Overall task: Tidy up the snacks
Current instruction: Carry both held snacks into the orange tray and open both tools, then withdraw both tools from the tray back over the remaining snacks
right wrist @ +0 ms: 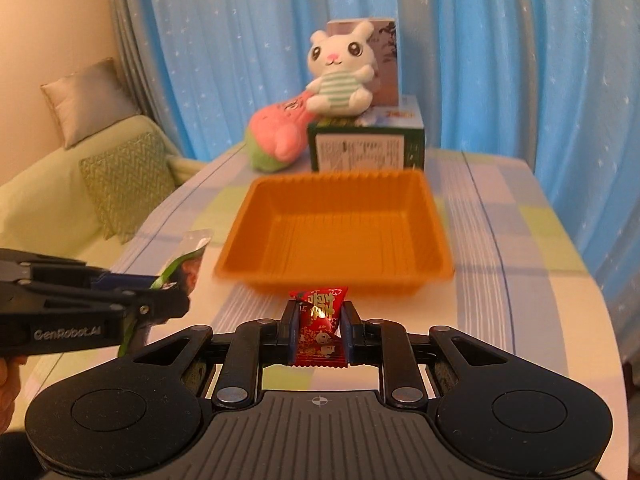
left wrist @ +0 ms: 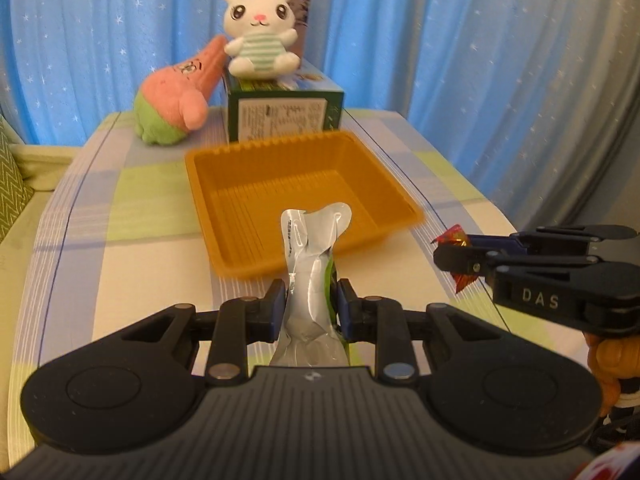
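An orange plastic tray [left wrist: 224, 160] [right wrist: 436, 216] stands in the middle of the table and holds nothing. My left gripper [left wrist: 311, 296] is shut on a silver and green snack pouch [left wrist: 310, 248], held upright just before the tray's near rim; the pouch also shows in the right wrist view [right wrist: 188, 256]. My right gripper [right wrist: 319, 316] is shut on a red candy packet [right wrist: 320, 324] just before the tray's near edge; the packet also shows in the left wrist view [left wrist: 454, 238]. The left gripper [right wrist: 176, 300] is left of the right one [left wrist: 448, 258].
A green box [left wrist: 284, 114] [right wrist: 366, 144] stands behind the tray with a white bunny plush [left wrist: 260, 28] [right wrist: 344, 72] on it. A pink plush [left wrist: 176, 92] [right wrist: 276, 136] leans beside it. Blue curtains hang behind. A sofa with cushions [right wrist: 120, 184] is at left.
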Tool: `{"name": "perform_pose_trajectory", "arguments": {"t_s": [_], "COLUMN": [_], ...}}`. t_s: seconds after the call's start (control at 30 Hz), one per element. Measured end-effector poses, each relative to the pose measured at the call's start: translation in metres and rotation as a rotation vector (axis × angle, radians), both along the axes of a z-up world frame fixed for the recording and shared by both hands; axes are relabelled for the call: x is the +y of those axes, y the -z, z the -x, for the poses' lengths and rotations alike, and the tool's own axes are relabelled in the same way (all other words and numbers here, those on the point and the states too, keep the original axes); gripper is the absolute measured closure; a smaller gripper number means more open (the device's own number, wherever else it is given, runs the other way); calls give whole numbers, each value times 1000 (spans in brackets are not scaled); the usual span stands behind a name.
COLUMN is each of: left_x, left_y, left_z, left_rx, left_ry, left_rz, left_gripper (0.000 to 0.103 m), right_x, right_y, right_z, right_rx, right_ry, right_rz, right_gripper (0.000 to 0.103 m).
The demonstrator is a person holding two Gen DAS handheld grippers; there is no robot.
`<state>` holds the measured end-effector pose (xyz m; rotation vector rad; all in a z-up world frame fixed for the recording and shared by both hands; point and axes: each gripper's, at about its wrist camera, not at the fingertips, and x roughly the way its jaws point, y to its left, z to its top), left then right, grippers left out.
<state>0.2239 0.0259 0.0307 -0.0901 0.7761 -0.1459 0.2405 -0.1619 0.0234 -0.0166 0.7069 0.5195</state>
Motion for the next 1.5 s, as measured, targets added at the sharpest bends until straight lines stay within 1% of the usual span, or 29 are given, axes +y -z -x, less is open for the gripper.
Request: {"name": "perform_pose_trajectory", "arguments": {"t_s": [0.13,0.33,0.43,0.63,0.73,0.83,1.2,1.27,1.3,1.33,1.37,1.4,1.5], "left_x": [9,19,21,23,23,26,32,32,31,31,31,31,32], "left_y": [5,17,25,40,45,47,47,45,43,42,40,38,32], "left_z": [-39,-89,-107,-131,-137,-137,-120,-115,-112,-108,-104,-100,-86], "left_rx": [4,16,29,43,38,36,39,37,36,30,22,19,10], "left_ry": [-27,-59,-62,-72,-82,-97,-104,-104,-103,-101,-99,-99,-103], "left_rz": [23,58,53,60,55,60,52,41,27,12,8,9,11], "left_gripper": [79,79,79,78,78,73,73,68,67,63,58,57,56], "right_x": [4,15,20,26,28,28,24,23,21,20,18,16,10], "right_y": [-2,13,23,39,46,50,54,53,53,51,50,47,38], "right_z": [-47,-109,-129,-152,-157,-160,-162,-161,-161,-160,-158,-155,-147], "right_rx": [10,41,69,101,111,121,153,151,152,149,142,131,124], "right_ry": [13,41,51,58,57,59,64,64,63,73,83,91,96], "right_rz": [-18,-47,-50,-48,-50,-54,-77,-108,-125,-132,-134,-141,-139], "right_gripper": [82,82,82,82,82,82,81,80,78,66,49,46,45]}}
